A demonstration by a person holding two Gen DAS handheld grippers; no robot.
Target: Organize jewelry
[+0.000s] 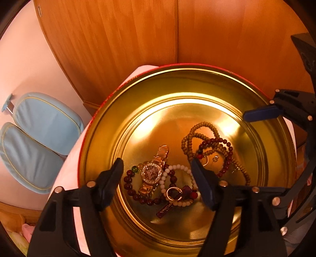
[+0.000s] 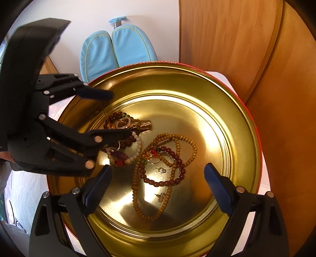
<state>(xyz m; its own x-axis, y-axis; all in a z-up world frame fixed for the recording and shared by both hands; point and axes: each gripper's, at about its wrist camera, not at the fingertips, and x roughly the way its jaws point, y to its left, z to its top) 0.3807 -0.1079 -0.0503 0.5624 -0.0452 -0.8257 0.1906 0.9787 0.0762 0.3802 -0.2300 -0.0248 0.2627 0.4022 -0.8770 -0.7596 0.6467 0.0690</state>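
- Black-armed left gripper [image 1: 158, 178] hangs open over the gold tray [image 1: 94, 138], its blue pads clear of the watch [image 1: 153, 172] and white bead bracelet [image 1: 177, 185] lying between them.
- Right gripper [image 2: 158, 187] is open and empty above the tan bead necklace [image 2: 150, 178] and dark red bracelet [image 2: 171, 172].
- Wooden panels [image 1: 118, 39] stand behind the tray.

Warm glare on the gold tray [image 1: 276, 138]; fisheye-bent edges.

Wooden wardrobe panels [image 1: 122, 39] behind, pale wall [image 2: 94, 11], light-blue padded chair [image 1: 39, 138] against it
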